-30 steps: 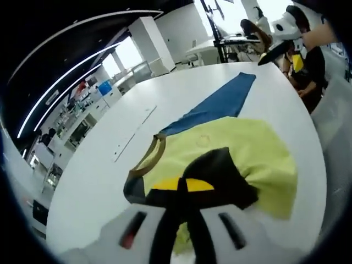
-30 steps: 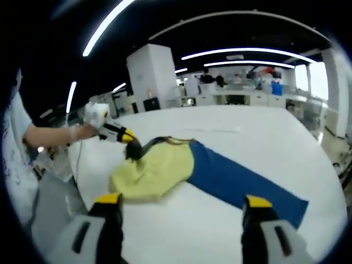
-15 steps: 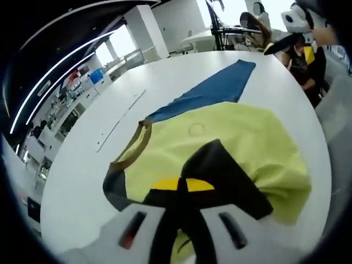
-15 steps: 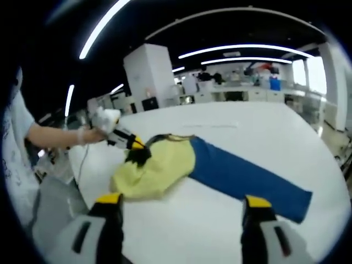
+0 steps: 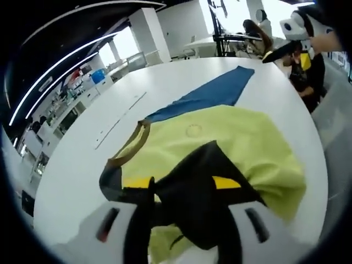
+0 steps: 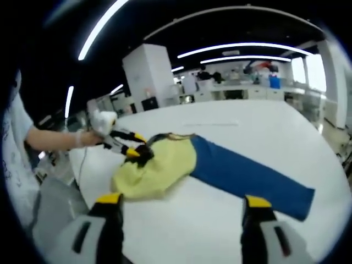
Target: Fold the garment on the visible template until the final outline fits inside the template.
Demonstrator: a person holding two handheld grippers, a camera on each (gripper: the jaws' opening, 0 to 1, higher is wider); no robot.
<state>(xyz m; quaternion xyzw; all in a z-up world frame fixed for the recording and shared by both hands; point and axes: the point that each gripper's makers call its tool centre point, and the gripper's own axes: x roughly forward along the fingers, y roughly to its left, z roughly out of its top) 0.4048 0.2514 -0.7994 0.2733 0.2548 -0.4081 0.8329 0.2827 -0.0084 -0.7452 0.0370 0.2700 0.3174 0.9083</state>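
So the garment [image 5: 220, 143] is a yellow tee with dark trim, lying bunched on the white table [image 5: 82, 165], and it covers one end of the blue template [image 5: 212, 96], which sticks out from under it as a long strip. In the left gripper view, the left gripper [image 5: 181, 184] has its jaws spread apart, yellow tips on either side of a black sleeve [image 5: 203, 187] that lies between them; the fabric isn't pinched. In the right gripper view the same gripper comes in from the left at the tee's dark edge, held by a gloved hand [image 6: 82, 137]. The right gripper [image 6: 181, 206] hangs above bare table on the near side of the garment [image 6: 157, 170] and the template [image 6: 250, 176], jaws wide, nothing between them.
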